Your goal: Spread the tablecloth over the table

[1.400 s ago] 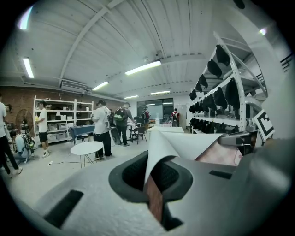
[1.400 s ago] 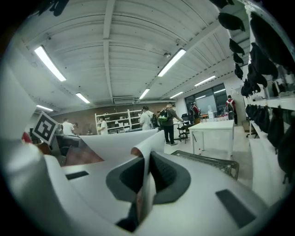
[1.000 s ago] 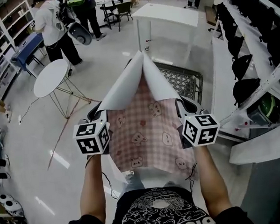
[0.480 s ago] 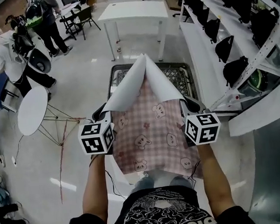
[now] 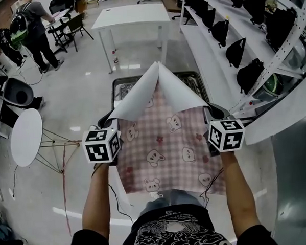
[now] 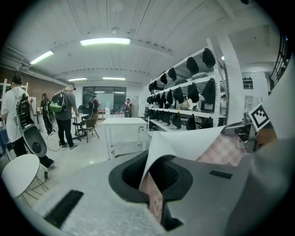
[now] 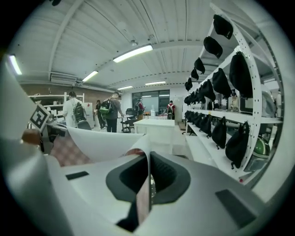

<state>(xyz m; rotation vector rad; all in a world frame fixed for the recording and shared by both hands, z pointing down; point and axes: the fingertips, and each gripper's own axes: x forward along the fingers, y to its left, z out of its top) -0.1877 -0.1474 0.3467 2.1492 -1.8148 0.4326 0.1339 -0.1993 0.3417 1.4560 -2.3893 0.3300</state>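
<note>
Far to the left of the white counter (image 5: 132, 15) and nearer the person, a round white stand (image 5: 26, 136) sits on thin wire legs on the pale floor. Two people with backpacks (image 5: 33, 28) stand just left of the white counter, beside dark chairs.

The left gripper (image 5: 111, 119) is held up in the air on the near side of the white counter, a little left of its left edge. Its jaws are closed on the left corner of the tablecloth (image 5: 167, 149). In the left gripper view the cloth's edge runs up out of the closed left gripper (image 6: 154, 198), white on one face and pink on the other.

The tablecloth, pink checked with small bear prints, hangs stretched between the two grippers in front of the person, well short of the white counter and in line with it. Its two far flaps fold inward, showing the white underside and meeting in a peak. Beneath it, between the person and the white counter, stands a dark wire cart (image 5: 125, 82).

The right gripper (image 5: 209, 111) is on the same near side, off the white counter's right edge, clamped shut on the cloth's right corner. The right gripper view shows the fabric pinched edge-on in the right gripper (image 7: 145, 193).

Right of the white counter, white shelving (image 5: 211, 55) carries a row of black bags (image 5: 236, 51).
</note>
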